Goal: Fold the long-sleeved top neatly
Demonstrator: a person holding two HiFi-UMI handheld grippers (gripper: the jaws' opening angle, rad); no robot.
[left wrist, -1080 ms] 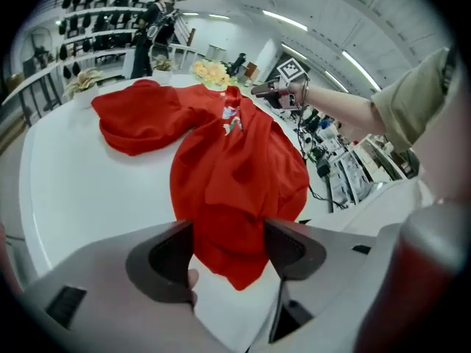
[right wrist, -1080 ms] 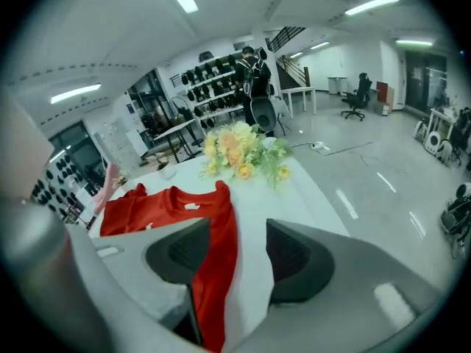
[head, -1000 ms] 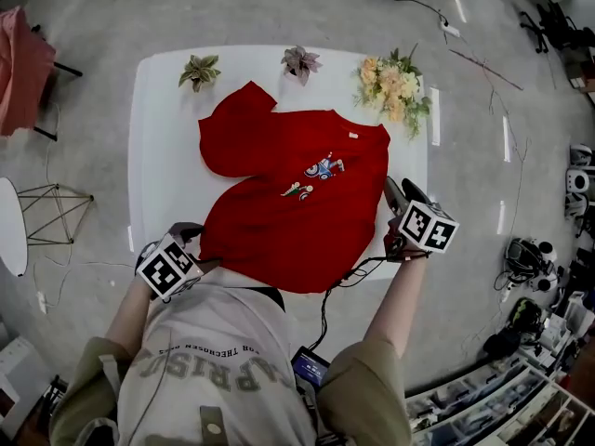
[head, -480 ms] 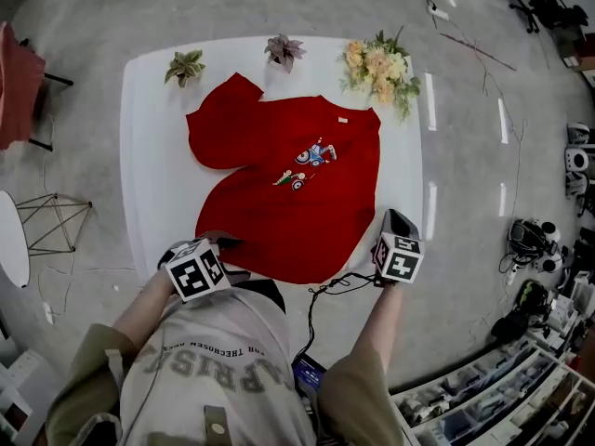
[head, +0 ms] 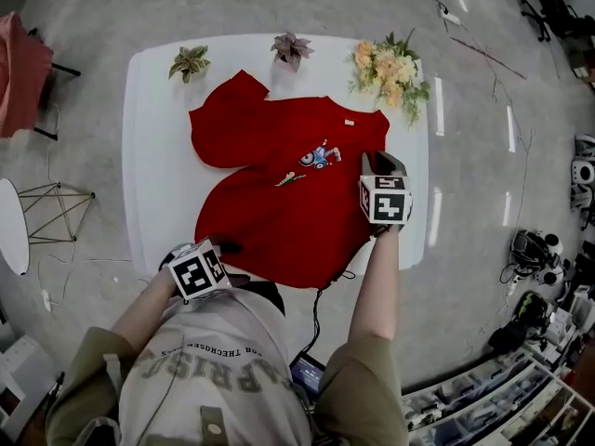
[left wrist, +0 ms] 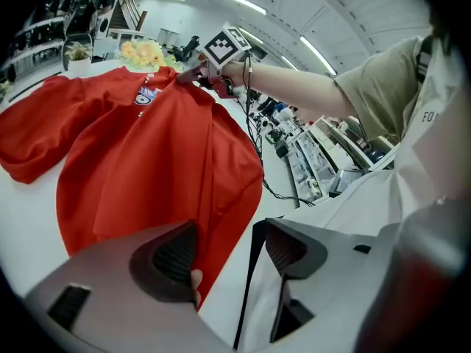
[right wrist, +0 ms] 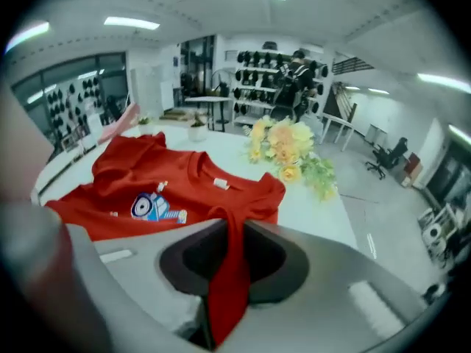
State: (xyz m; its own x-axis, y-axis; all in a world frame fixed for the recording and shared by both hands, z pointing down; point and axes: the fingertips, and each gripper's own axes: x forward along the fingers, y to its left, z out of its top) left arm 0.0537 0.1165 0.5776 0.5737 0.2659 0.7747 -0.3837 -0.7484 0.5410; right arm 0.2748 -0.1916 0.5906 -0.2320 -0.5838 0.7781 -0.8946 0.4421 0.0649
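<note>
A red long-sleeved top with a small cartoon print lies spread on the white table, one sleeve bunched at the far left. My right gripper is over the top's right edge. In the right gripper view it is shut on a strip of the red fabric, which runs down between the pads; the jaws have just been opening a little. My left gripper is at the near hem. It stands open, with the hem beside its left pad and not pinched.
Two small potted plants and a bunch of flowers stand along the table's far edge. A black cable hangs off the near edge. A pink-draped stand is on the floor at left.
My right gripper went from the table's near right edge up onto the top's right side, now with red fabric in its jaws. My left gripper shifted right along the near hem.
</note>
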